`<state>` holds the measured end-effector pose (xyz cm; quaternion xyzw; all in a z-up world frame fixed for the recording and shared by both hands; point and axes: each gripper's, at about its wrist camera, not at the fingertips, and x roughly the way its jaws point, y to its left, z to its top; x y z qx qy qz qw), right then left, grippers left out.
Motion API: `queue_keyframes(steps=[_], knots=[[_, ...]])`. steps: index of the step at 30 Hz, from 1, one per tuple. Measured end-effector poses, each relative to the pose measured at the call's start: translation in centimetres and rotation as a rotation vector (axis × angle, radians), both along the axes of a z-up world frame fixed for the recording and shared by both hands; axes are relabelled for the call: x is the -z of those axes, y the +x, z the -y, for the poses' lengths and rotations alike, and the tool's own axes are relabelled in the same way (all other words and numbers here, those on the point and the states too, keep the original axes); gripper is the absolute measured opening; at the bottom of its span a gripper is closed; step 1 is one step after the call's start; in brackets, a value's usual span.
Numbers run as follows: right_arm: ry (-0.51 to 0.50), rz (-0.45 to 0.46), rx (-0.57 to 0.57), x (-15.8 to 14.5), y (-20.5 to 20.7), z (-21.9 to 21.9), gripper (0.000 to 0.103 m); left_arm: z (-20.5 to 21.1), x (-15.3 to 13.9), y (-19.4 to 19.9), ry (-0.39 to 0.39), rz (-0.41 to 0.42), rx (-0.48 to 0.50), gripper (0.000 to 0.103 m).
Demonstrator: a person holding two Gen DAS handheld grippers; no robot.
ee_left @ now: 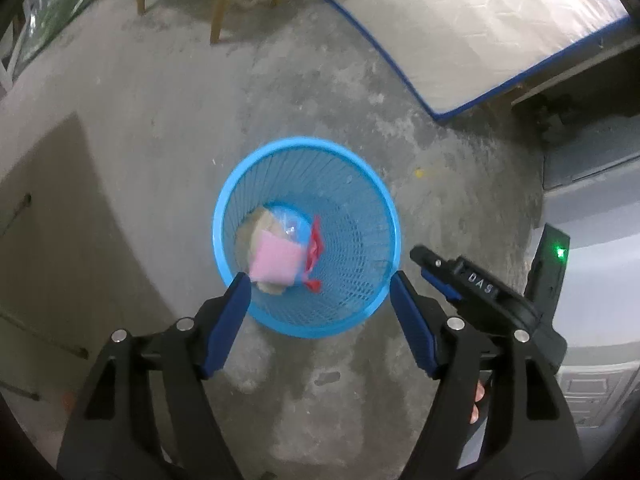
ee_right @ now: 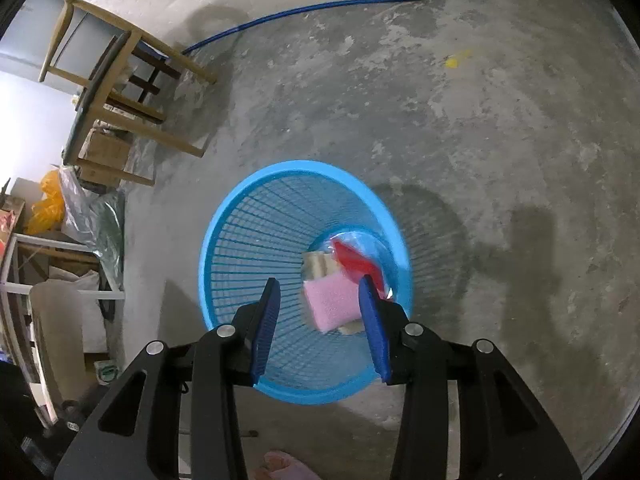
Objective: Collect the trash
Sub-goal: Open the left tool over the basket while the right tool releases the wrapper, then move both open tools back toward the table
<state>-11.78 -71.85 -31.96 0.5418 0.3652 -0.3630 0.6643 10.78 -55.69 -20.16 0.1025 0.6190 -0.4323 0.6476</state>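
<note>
Blue mesh bin (ee_left: 306, 236) already has a pink sponge (ee_left: 276, 262) + red wrapper (ee_left: 314, 248) inside — left gripper (ee_left: 318, 292) wide, right gripper (ee_right: 318, 294) half-open, both empty. Drop looks done imo — next, find more trash.

The basket (ee_left: 376, 208) stands on the floor (ee_left: 160, 128), with a sponge (ee_left: 276, 261) and a wrapper (ee_left: 314, 250) inside. The mattress (ee_left: 460, 28) lies at two o'clock, the chair legs (ee_left: 220, 4) at eleven o'clock.

Beneath our tool, the concrete floor (ee_left: 160, 128) carries a blue basket (ee_left: 356, 184), a mattress (ee_left: 460, 20) and wooden chairs (ee_right: 120, 92) beyond.
</note>
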Motion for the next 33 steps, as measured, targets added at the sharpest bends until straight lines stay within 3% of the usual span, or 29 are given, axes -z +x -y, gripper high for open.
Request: queue_keyframes(steps=[7, 15, 21, 25, 33], knots=[[-0.076, 0.027, -0.025, -3.5, -1.3, -0.8, 0.041, -2.1, -4.2, -1.2, -0.08, 0.058, 0.016, 0.07], [-0.299, 0.063, -0.215, -13.6, -0.6, -7.1, 0.071, -9.5, -12.7, -1.8, -0.178, 0.213, 0.007, 0.081], [-0.548, 0.021, -0.374, -22.4, 0.8, -14.7, 0.094, -19.0, -20.4, -2.4, -0.277, 0.317, -0.06, 0.087], [-0.691, 0.001, -0.451, -26.8, 1.9, -19.9, 0.096, -26.5, -23.1, -2.8, -0.317, 0.373, -0.151, 0.089], [-0.848, -0.032, -0.68, -31.7, 6.3, -30.3, 0.096, -42.8, -26.0, -3.8, -0.285, 0.536, -0.373, 0.089]])
